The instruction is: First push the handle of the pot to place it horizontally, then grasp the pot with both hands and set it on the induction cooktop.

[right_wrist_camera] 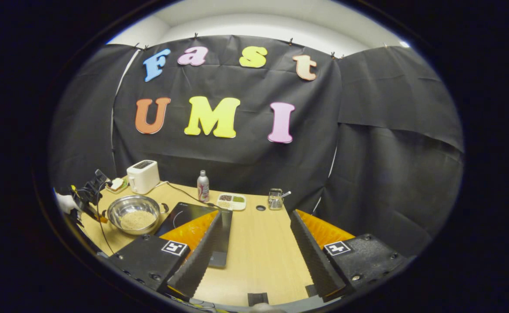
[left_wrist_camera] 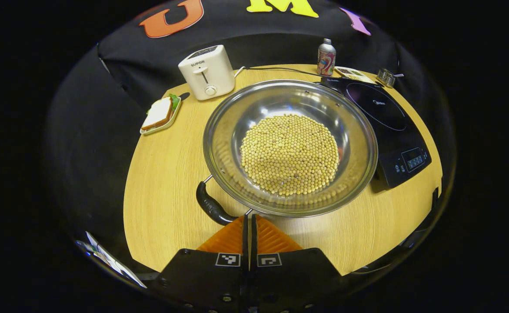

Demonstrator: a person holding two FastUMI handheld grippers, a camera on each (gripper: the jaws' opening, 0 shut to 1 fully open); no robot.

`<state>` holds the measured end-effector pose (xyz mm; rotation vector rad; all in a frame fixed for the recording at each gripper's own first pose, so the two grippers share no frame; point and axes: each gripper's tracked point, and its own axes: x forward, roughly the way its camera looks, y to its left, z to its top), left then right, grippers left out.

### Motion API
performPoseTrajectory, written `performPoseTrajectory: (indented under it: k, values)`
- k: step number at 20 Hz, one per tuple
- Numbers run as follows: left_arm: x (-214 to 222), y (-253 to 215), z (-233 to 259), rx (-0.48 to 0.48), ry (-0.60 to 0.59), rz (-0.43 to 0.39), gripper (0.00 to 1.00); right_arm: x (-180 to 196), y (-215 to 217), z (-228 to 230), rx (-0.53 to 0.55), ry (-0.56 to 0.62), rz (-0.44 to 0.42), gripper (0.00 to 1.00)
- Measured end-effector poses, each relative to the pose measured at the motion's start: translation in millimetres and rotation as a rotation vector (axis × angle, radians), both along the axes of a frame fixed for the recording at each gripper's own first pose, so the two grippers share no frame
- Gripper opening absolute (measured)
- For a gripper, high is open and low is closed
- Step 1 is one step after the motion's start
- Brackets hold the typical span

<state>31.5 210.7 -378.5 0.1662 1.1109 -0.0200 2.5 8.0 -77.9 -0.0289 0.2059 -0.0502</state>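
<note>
With left gripper (left_wrist_camera: 250, 226) clenched empty, nudge the near handle (left_wrist_camera: 211, 204) of the pot (left_wrist_camera: 289, 148) sideways; right gripper (right_wrist_camera: 254, 243) hangs released

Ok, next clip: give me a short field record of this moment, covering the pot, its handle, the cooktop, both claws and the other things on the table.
pot: steel pot holding beans, on the table, beside the cooktop, not on it
handle: black handle at the pot's near-left rim, angled
cooktop: black induction cooktop, nothing on its cooking ring
left claw: shut, tips at the handle's end
right claw: open, over bare table, away from the pot
other things: toaster, sandwich plate, bottle
</note>
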Motion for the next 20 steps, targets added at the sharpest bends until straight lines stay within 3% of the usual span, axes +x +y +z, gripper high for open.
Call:
performPoseTrajectory:
  k: [1, 2, 3, 9, 10, 11, 15, 16, 17, 20]
  values:
    - [2.9, 4.2, -0.5, -0.002, -0.004, 0.011, 0.0, 0.5, -0.2, 0.9, -0.004, -0.001, 0.001, 0.99]
    - [6.8, 7.5, -0.5, -0.007, -0.007, 0.026, 0.1, 1.5, -0.6, 0.8, -0.007, -0.001, -0.001, 0.99]
    - [11.7, 11.5, -2.1, -0.012, -0.01, 0.037, 0.0, 1.3, -0.1, 0.9, -0.009, 0.0, 0.0, 0.99]
    - [23.0, 27.6, -0.4, 0.017, -0.025, 0.044, 0.0, 2.8, 3.9, 1.3, -0.013, 0.008, -0.001, 0.99]
    - [23.9, 28.5, 0.0, 0.017, -0.025, 0.048, 0.1, 3.5, 4.0, 0.8, -0.012, 0.009, -0.001, 0.99]
    - [25.8, 30.5, 0.5, 0.017, -0.028, 0.051, 0.0, 3.0, 5.4, 1.0, -0.01, 0.012, 0.0, 0.99]
    - [30.1, 37.2, -0.9, 0.021, -0.038, 0.062, 0.0, 1.1, 7.6, 0.6, -0.01, 0.016, -0.001, 0.99]
    - [29.9, 38.8, -1.9, 0.017, -0.038, 0.064, 0.1, 1.0, 8.3, 0.4, -0.014, 0.017, 0.0, 0.99]
    - [30.8, 40.6, -2.5, 0.016, -0.039, 0.068, 0.0, 0.9, 8.4, 0.5, -0.017, 0.019, -0.001, 0.99]
    - [37.4, 44.9, -4.1, 0.013, -0.046, 0.068, 0.0, -0.4, 11.3, 0.8, -0.016, 0.022, 0.003, 0.99]
